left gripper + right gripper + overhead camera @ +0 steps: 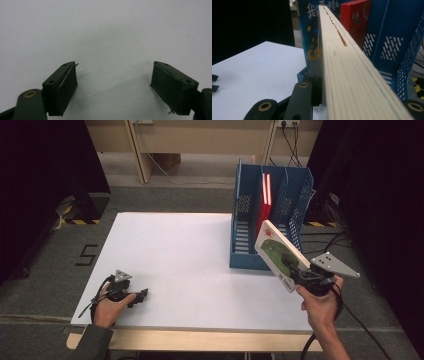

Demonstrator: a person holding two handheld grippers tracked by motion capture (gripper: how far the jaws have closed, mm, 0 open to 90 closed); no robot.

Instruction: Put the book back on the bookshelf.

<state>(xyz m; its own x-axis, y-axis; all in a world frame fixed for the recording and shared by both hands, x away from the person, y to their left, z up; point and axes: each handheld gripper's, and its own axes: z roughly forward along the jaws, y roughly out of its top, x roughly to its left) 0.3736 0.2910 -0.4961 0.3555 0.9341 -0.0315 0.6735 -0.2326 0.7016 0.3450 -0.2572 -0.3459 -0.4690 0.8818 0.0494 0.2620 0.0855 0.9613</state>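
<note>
High view, right gripper [300,270]: right of frame, jaws clamped on a book [277,255]; book tilted, held above the table's right edge, just in front of the blue file rack [300,195]
Right gripper view, book [347,65]: page edge runs up the centre; jaws press its two covers
Left gripper [142,295]: lower left of frame, low over the white table [190,255]; jaws apart, holding nothing
Rack: upper right; red book [265,200] upright in a middle slot

Blue file rack [250,227] with slotted walls, a red book [265,200] inside; white-and-green book [278,254], cream page edges; white table [190,265].
</note>
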